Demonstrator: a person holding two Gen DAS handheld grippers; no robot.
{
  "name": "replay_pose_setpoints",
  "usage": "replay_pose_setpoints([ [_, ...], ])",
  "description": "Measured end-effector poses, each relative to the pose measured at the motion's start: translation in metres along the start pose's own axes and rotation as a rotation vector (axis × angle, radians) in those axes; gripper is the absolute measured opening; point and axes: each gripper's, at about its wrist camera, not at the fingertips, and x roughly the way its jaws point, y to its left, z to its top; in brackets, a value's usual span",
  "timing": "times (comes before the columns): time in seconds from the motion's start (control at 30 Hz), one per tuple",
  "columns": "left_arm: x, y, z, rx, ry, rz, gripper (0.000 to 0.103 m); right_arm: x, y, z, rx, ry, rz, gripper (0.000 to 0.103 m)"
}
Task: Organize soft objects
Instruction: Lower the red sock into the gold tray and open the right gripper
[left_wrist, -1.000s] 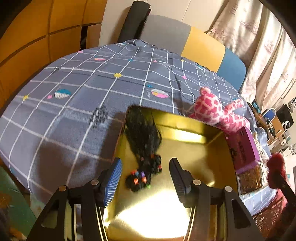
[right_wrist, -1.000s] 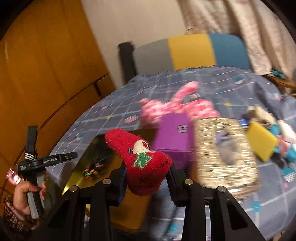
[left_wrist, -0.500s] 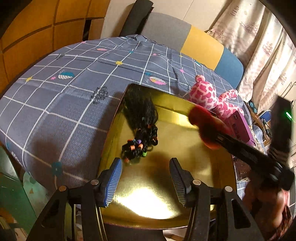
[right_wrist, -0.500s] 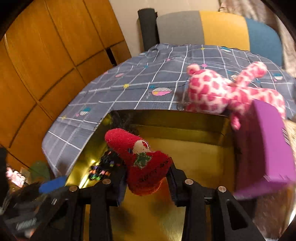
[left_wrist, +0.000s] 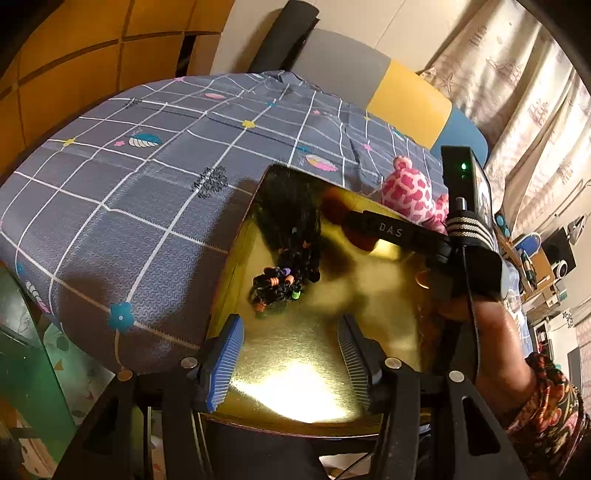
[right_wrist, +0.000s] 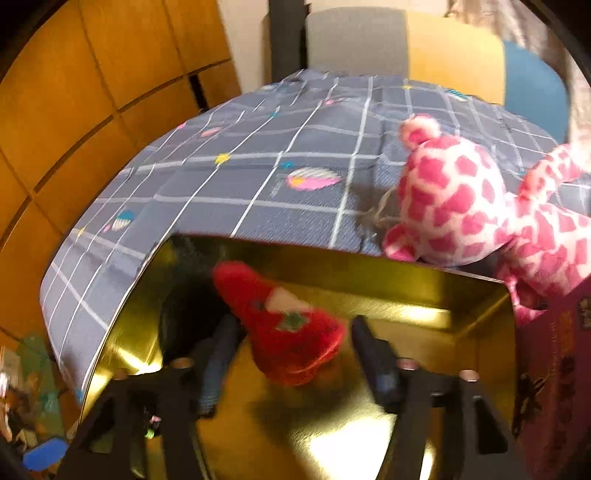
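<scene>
A gold tray (left_wrist: 314, 354) lies on the grey checked cloth (left_wrist: 147, 177); it also shows in the right wrist view (right_wrist: 332, 435). A black wig with coloured beads (left_wrist: 286, 254) lies in the tray's left part. My left gripper (left_wrist: 288, 354) is open and empty over the tray's near edge. My right gripper (right_wrist: 291, 343) is open over the tray; the red plush sock (right_wrist: 284, 332) sits blurred between its spread fingers, apart from both. The sock also shows in the left wrist view (left_wrist: 345, 218). A pink spotted plush toy (right_wrist: 476, 206) lies beyond the tray.
A purple box (right_wrist: 557, 365) stands at the tray's right edge. A grey, yellow and blue chair back (left_wrist: 388, 92) is behind the table. Wooden panels (right_wrist: 92, 92) are at the left, curtains (left_wrist: 517, 92) at the right.
My right gripper has carried the red sock over the tray and opened, letting it go. My left gripper has drawn back toward the tray's near edge.
</scene>
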Motion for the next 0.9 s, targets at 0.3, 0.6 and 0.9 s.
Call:
replay_pose_setpoints([
  [0.3,-0.004,-0.003,-0.002,-0.021,-0.021,-0.013,0.054,-0.038,-0.004,-0.007,0.001,-0.088,0.027,0.08],
  [0.6,-0.002,-0.011,-0.007,-0.012,-0.013,-0.013,0.054,-0.059,0.0,-0.024,-0.026,-0.086,0.037,0.08],
  [0.9,0.001,-0.024,-0.015,-0.003,-0.01,-0.061,0.054,-0.135,-0.004,-0.047,-0.09,-0.209,0.054,0.08],
])
